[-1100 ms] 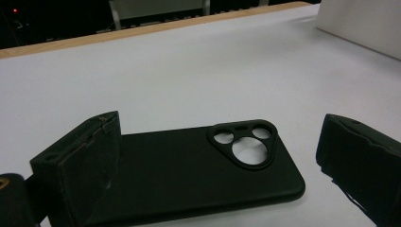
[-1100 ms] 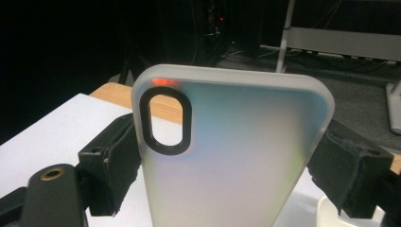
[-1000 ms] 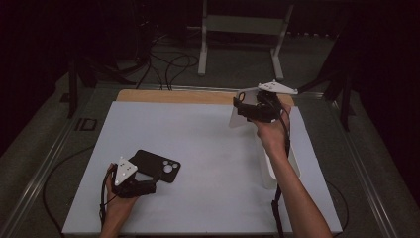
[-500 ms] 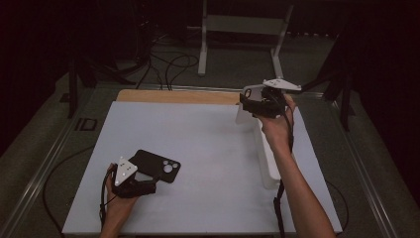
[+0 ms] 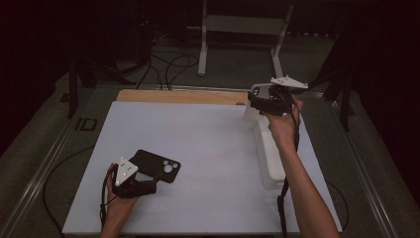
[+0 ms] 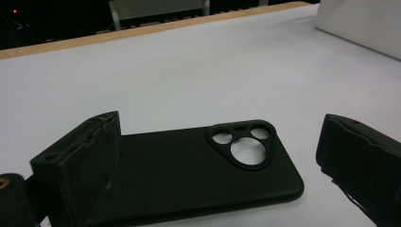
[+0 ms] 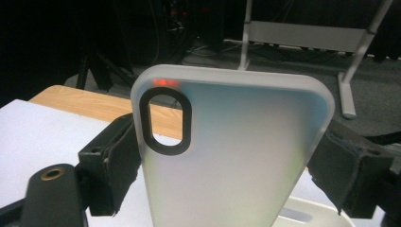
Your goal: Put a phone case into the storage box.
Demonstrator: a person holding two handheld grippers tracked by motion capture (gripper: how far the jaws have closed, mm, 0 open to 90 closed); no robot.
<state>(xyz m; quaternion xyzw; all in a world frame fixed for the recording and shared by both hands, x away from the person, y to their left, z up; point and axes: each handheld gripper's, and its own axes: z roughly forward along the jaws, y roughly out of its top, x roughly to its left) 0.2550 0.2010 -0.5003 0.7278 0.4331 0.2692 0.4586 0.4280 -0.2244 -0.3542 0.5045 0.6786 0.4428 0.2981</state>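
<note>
Black rubbery phone case [image 6: 189,175] lies flat on the white table [image 5: 208,148] at my seven o'clock, my left gripper [image 5: 132,184] open astride its near end, jaws apart and off it. Farther out, at one o'clock, my right gripper [image 5: 267,101] is clamped on the frosted white case [image 7: 227,151], upright over the white bin [image 5: 270,158]. I'd keep that squeeze even and lower it straight.
</note>
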